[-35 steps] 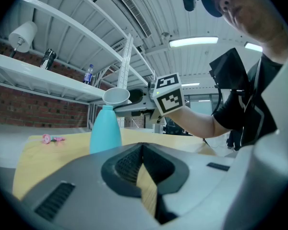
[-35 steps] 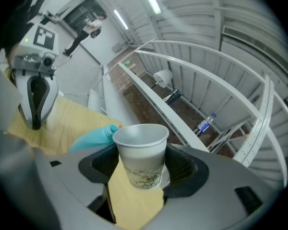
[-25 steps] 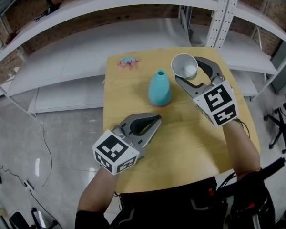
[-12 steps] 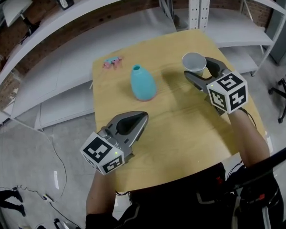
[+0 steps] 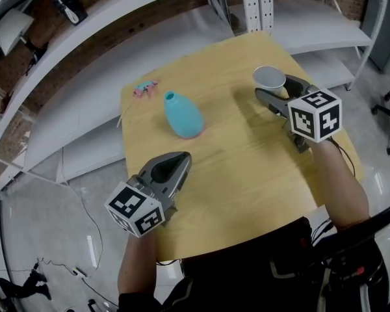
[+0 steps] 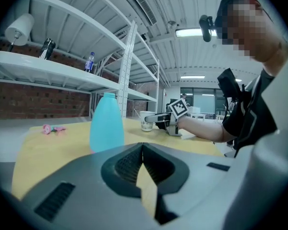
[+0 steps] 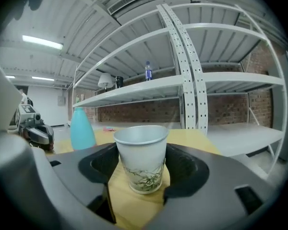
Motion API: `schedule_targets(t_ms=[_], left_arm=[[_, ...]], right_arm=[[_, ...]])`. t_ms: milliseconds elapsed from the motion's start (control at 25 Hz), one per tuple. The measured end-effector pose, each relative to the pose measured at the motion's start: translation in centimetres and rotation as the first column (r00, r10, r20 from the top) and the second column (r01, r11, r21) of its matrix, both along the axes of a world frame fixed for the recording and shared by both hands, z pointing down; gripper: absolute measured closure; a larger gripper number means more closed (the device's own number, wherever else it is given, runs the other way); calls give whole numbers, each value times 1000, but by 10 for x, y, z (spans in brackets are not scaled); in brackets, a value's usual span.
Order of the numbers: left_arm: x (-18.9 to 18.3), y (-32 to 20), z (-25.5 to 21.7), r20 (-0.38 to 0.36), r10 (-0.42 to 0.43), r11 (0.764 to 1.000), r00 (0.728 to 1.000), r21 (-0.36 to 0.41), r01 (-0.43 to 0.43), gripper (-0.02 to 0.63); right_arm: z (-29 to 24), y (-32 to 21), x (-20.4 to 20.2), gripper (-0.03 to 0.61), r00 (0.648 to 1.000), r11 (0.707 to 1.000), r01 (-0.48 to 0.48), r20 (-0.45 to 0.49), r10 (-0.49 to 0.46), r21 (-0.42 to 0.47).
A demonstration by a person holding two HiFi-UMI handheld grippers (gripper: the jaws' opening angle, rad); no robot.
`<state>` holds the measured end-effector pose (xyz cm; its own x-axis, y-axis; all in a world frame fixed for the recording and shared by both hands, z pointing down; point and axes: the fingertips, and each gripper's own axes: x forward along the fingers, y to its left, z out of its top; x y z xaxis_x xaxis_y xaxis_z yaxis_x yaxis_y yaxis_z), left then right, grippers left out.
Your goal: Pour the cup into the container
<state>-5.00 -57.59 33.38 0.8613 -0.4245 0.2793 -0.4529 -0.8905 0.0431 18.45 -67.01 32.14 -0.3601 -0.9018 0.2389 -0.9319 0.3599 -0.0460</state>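
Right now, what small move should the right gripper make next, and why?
Probably open the right gripper and release the paper cup: it stands upright on the table between the jaws, and in the last second it moved away from the blue vase, not toward it.

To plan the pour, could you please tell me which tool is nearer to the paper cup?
Right. The right tool grips the paper cup between its jaws. The left tool is shut and well away from it, over the near left of the table.
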Motion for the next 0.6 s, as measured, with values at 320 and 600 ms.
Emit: schedule_targets(t_ms=[320,600], left_arm=[[5,0,-9,-44,1,999,999,44,1,612],[7,2,-17,-94,9,995,996,95,0,612]], right_arm=[[1,-2,2,272,1000,1000,2,7,-2,-5],[6,-5,3,272,1000,999,-7,3,7,-41]])
